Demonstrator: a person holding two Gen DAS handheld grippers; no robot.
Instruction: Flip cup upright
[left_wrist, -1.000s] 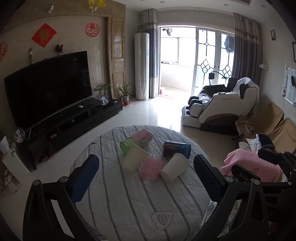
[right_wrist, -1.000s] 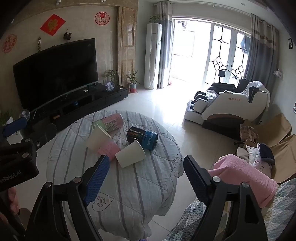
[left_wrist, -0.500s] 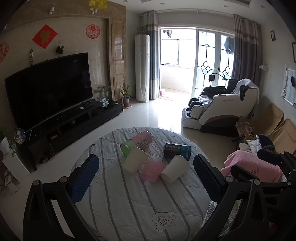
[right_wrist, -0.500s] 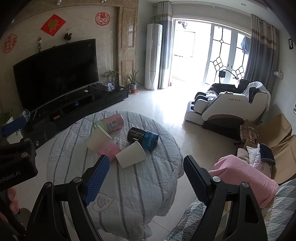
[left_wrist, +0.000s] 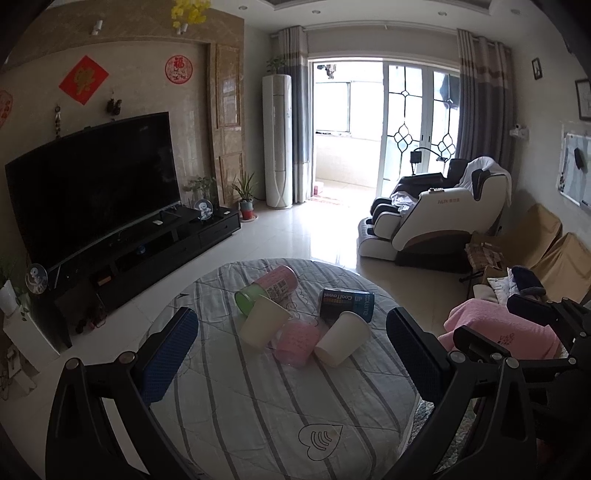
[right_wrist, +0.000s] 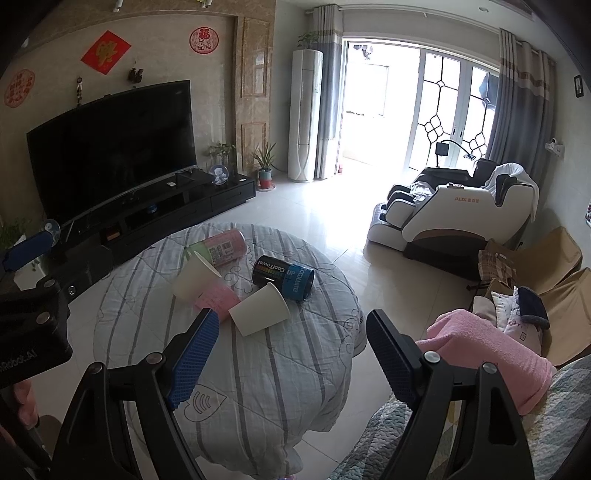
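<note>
On striped tablecloth (left_wrist: 258, 398), tipped cups (left_wrist: 341, 339), TV (left_wrist: 92, 184) behind

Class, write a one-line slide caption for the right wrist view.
Open right tool faces five tipped cups, a white paper cup nearest, on a striped round table.

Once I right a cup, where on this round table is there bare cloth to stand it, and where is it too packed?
Bare striped cloth lies on the round table between the cup cluster and the heart logo, and left of the cream paper cup. Crowded: that cup, pink tumbler, white paper cup and dark blue canister sit packed together.
</note>
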